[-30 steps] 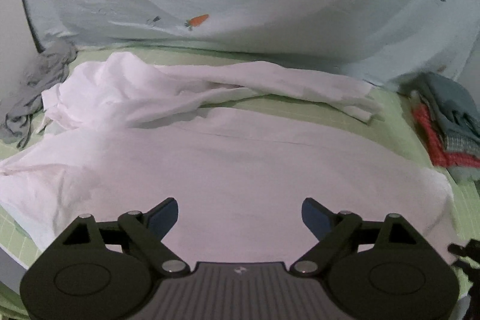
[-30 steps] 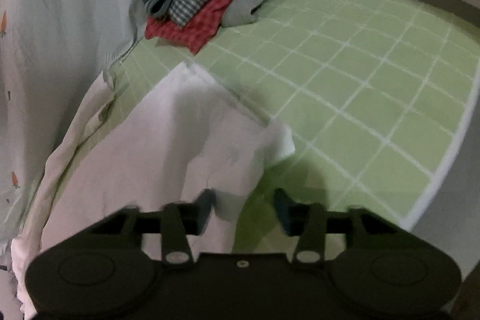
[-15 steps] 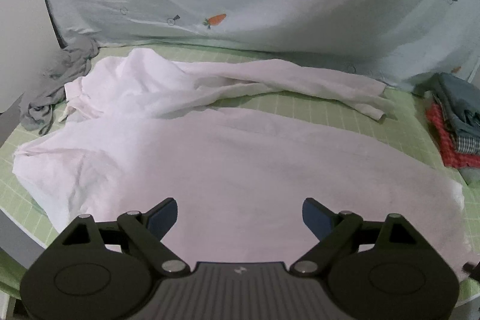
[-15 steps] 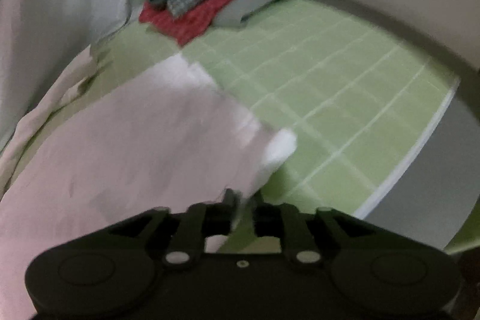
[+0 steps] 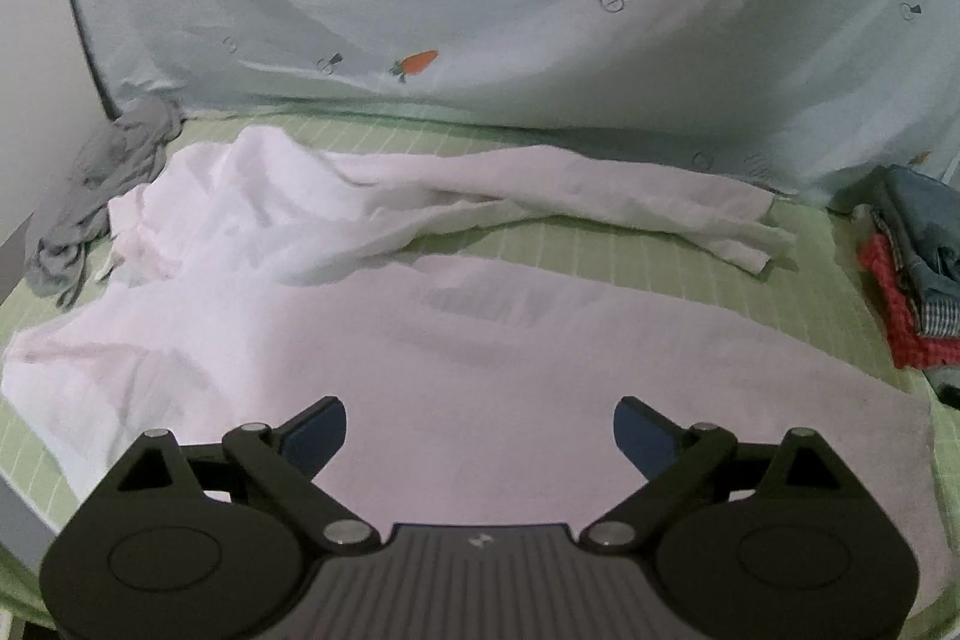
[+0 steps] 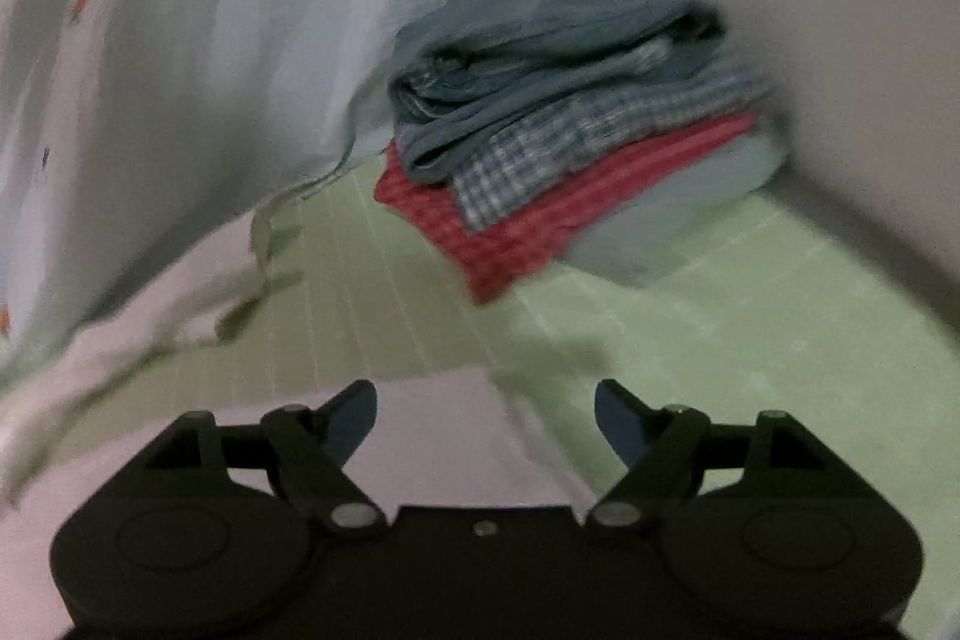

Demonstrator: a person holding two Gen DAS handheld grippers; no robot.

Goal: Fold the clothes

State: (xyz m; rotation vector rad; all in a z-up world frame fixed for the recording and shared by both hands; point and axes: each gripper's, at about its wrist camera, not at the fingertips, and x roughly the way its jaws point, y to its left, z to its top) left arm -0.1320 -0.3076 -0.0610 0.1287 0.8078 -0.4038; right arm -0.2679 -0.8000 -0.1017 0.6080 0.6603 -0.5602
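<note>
Large spread cloth garment (image 5: pixel 480 340): white, plain.
Gridded table mat (image 6: pixel 750 340): light green, pale lines.
Hanging fabric backdrop (image 5: pixel 540 10): pale blue, orange carrot prints.
Crumpled cloth at far left (image 5: pixel 102 196): grey.
Folded clothes stack (image 6: pixel 570 124): blue-grey denim, blue-white check, red check, light grey.
Gripper finger pads (image 5: pixel 315 436): dark blue.

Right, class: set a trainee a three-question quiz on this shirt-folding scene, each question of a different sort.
1. True or false: the right claw grips the white shirt.
2. What lies on top of the folded stack? A) red check cloth B) blue-grey garment C) white shirt
3. Fill in: the crumpled grey cloth lies at the mat's far ____ corner, seen from the left wrist.

Key: 1 false, both claws are open. 2 B. 3 left.
</note>
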